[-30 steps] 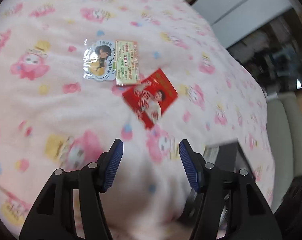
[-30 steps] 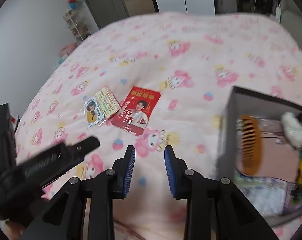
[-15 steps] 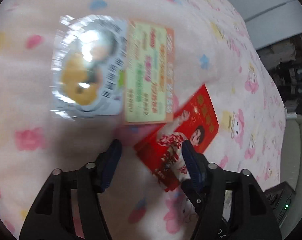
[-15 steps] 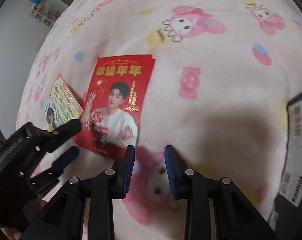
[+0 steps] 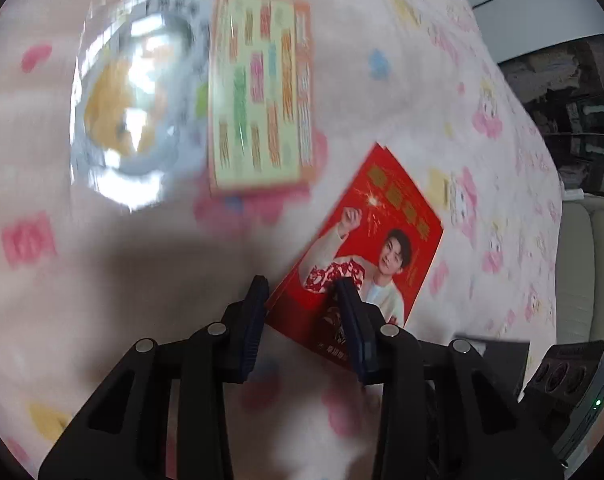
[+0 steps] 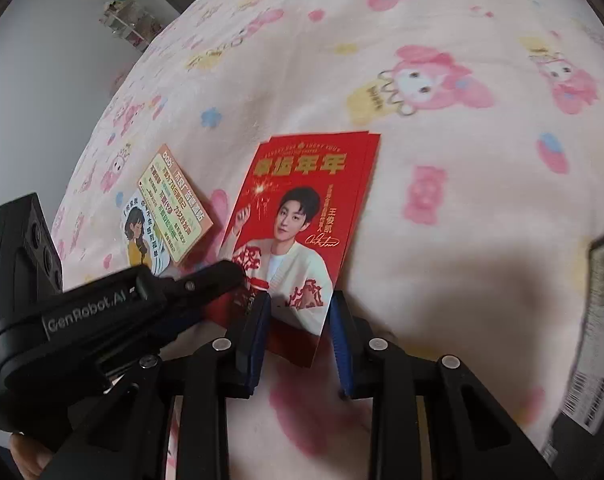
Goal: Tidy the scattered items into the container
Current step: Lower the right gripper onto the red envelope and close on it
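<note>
A red envelope with a man's portrait (image 6: 302, 216) lies on the pink blanket; it also shows in the left wrist view (image 5: 378, 248). My left gripper (image 5: 302, 300) is open, its jaws on either side of the envelope's near corner. My right gripper (image 6: 300, 312) is open with the envelope's lower edge between its jaws. A green sticker card (image 6: 174, 208) and a clear-wrapped girl sticker (image 6: 138, 240) lie left of the envelope; both appear blurred in the left wrist view, the card (image 5: 262, 92) and the sticker (image 5: 130, 112). The dark container's edge (image 6: 598, 328) is at the right.
The pink cartoon blanket (image 6: 442, 80) covers the bed. The left gripper's body (image 6: 102, 320) crosses the lower left of the right wrist view. A grey wall and a shelf (image 6: 122, 12) stand beyond the bed. A beige seat (image 5: 582, 272) is at the right.
Both grippers have moved down and closer onto the red envelope. The left gripper's jaws have narrowed around its corner. The envelope's lower edge now sits between the right jaws.
</note>
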`<state>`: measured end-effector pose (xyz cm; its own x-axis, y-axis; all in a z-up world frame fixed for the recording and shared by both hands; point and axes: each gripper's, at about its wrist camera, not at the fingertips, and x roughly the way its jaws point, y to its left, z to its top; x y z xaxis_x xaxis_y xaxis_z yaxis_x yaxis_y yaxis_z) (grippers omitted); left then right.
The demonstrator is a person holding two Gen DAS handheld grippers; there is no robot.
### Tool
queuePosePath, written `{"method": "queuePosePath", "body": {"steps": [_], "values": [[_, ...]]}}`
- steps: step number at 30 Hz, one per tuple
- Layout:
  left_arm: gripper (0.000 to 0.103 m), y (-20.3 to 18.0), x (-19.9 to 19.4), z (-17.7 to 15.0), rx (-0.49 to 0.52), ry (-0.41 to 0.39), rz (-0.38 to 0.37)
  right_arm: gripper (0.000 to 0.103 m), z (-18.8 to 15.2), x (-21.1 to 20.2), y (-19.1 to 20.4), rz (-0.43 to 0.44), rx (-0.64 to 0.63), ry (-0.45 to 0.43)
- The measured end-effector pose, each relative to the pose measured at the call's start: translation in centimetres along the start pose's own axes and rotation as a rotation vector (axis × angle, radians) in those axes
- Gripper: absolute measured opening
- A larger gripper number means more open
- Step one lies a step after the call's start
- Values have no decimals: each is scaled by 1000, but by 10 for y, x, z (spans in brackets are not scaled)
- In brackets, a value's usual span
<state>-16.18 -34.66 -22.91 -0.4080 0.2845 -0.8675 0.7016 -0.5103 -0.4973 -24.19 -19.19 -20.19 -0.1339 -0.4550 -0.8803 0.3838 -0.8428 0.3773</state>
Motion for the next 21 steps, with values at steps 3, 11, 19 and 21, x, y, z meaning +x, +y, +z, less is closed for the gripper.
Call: {"method": "queuePosePath", "body": {"steps": [3, 11, 19, 21], "values": [[36, -6, 12, -20, 5, 99, -21, 26, -6, -8, -6, -112, -41, 42], [38, 10, -18, -29, -91, -52, -24, 26, -13, -29, -24, -109, 11, 14], [38, -7, 0, 12, -47, -46, -83, 26, -5, -20, -25, -99, -11, -6], [38, -9, 4, 15, -38, -47, -69, 26, -7, -25, -29, -104, -12, -7]]}}
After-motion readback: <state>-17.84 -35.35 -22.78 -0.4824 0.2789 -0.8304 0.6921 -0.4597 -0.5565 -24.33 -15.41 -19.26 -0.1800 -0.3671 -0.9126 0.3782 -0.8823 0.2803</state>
